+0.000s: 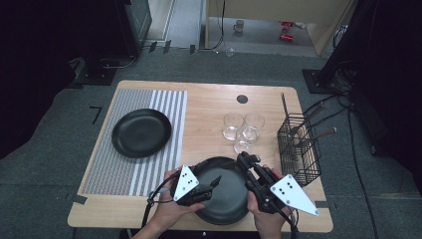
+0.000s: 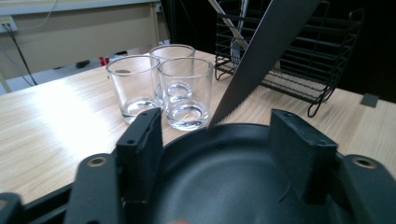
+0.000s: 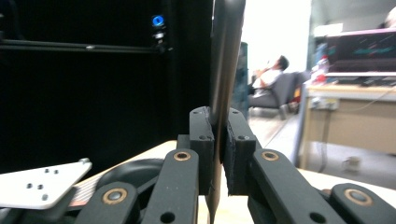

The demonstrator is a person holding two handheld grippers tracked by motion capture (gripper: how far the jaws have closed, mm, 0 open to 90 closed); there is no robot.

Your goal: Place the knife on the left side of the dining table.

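A black plate (image 1: 219,218) lies at the table's near edge, between my two grippers. My left gripper (image 1: 211,186) reaches in low over it from the left, jaws open, with the plate's bowl (image 2: 224,182) below the gap and nothing pressed between the pads. My right gripper (image 1: 245,159) is at the plate's far right rim, shut on a knife. In the right gripper view the pads (image 3: 201,140) clamp its thin dark blade (image 3: 225,56), which rises upright. In the left gripper view the serrated blade (image 2: 261,56) slants down, its tip at the plate's far rim.
Three clear glasses (image 1: 244,130) stand together just beyond the near plate. A black wire basket (image 1: 298,144) holding cutlery is at the right edge. A second black plate (image 1: 141,132) rests on a striped placemat (image 1: 124,169) at the left.
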